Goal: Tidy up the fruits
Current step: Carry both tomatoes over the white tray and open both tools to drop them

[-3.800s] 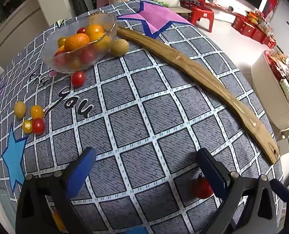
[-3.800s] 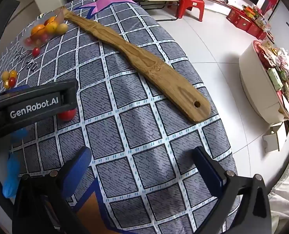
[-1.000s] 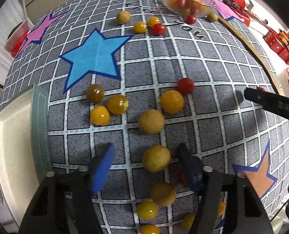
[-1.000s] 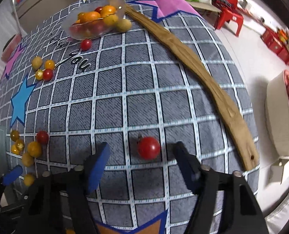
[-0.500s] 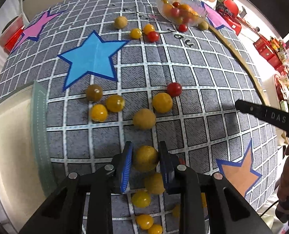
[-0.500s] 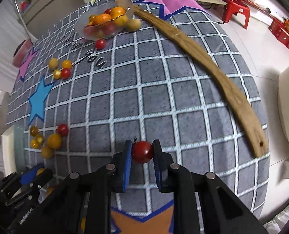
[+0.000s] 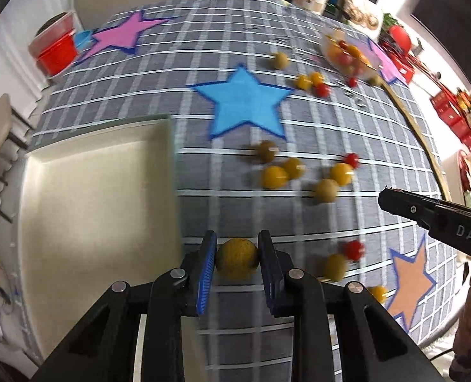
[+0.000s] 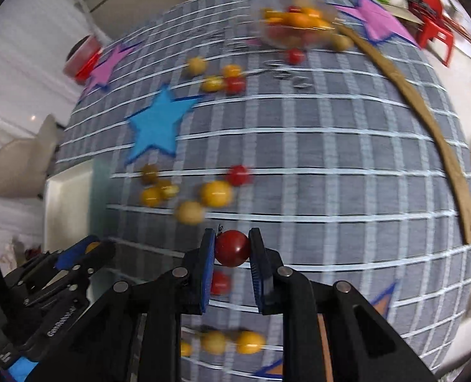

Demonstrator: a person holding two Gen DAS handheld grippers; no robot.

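Item one: my left claw [image 7: 237,256], clenched on a yellow-green round fruit [image 7: 237,258], which sits squarely between the blue pads at its widest part. I hold it lifted off the cloth, just beside the inner edge of the cream square tray [image 7: 89,191]. I judge the tray the likely drop point, though the task sentence does not say so.

Item two: my right claw [image 8: 232,250], clenched on a red cherry tomato [image 8: 232,248], stem nub up and to the left. The grip looks centred, so I expect no roll-out.

Item three: the table [image 7: 347,121], covered in a grey grid cloth with blue, pink and orange stars. Loose fruit on it:
- a cluster of yellow and brownish fruits with one small red tomato [image 7: 351,159] near mid-table
- a smaller group toward the far side
- a few more near my claws

Item four: a clear glass bowl [image 8: 294,27] at the far edge, already holding orange and red fruit. That makes it another possible sorting point. A long wooden paddle [image 8: 426,121] lies along the table's right edge.

View notes:
- Left camera alone shows the tray's full bare interior and the right tool's black arm entering from the side.
- Right camera alone shows the paddle's full length and my left tool low at the corner.
- Both views are motion-blurred; finer fruit types I cannot tell.
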